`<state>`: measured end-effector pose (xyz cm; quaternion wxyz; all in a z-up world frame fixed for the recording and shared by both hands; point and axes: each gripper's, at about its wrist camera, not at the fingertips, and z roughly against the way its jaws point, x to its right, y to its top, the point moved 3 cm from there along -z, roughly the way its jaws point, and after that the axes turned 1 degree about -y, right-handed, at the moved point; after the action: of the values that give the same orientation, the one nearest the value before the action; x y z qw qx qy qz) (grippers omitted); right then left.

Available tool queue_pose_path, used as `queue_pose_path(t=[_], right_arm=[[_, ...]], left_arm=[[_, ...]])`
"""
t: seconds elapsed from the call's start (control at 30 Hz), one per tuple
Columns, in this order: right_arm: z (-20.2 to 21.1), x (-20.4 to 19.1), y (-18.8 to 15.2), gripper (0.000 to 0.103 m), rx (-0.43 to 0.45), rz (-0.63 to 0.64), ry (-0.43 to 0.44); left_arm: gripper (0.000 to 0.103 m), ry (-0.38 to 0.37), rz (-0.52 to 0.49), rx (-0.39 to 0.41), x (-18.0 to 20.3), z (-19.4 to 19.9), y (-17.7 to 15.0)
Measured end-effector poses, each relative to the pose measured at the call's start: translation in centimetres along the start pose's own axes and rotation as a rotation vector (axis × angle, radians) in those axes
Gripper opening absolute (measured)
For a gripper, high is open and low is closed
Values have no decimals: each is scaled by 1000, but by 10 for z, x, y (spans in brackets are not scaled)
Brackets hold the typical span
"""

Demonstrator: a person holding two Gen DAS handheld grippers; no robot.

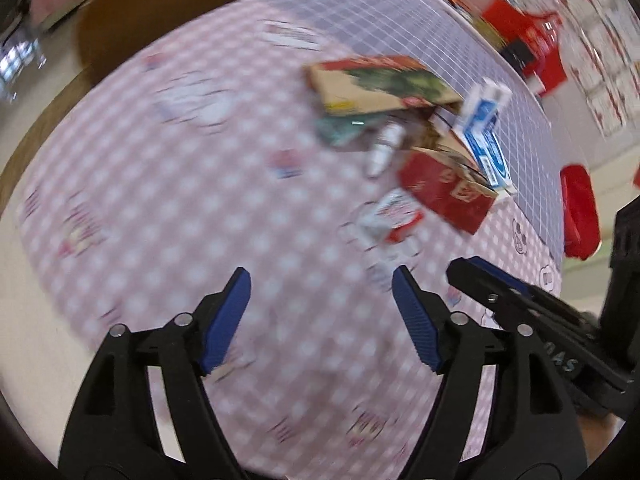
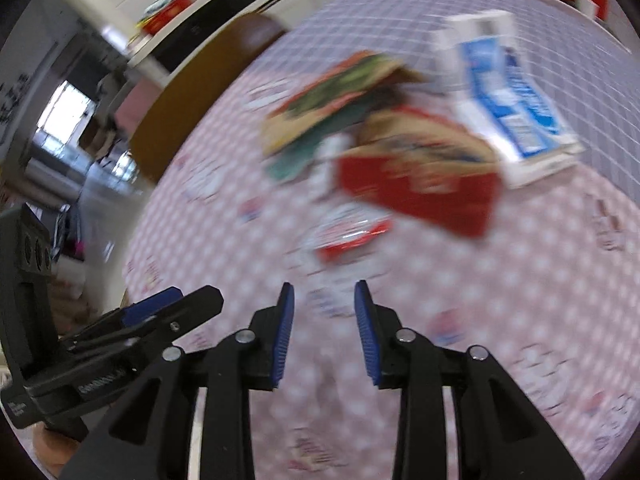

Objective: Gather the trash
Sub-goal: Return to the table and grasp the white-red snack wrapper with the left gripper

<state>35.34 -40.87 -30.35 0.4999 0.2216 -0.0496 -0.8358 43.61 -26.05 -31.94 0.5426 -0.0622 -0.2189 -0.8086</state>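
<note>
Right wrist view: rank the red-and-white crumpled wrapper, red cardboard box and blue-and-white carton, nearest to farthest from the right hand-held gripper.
1. Red-and-white crumpled wrapper: just ahead of the right hand-held gripper, on the checked cloth.
2. Red cardboard box: behind the wrapper, slightly right.
3. Blue-and-white carton: farthest, at the upper right, behind the box.
</note>
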Motion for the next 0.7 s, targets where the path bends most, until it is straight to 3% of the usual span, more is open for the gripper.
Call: queue_pose_path(t=[0.2,0.37,0.7], right_arm=[[-1,61,18,39,23,-49,-27],[-9,82,27,40,42,-78,-32],[-29,85,52,46,94,-10,-22]], left_arm=[[74,41,-77,-14,45,-39,19],[73,105,-128,-29,56,-66,28],[73,141,-232,-16,65,-83,30]])
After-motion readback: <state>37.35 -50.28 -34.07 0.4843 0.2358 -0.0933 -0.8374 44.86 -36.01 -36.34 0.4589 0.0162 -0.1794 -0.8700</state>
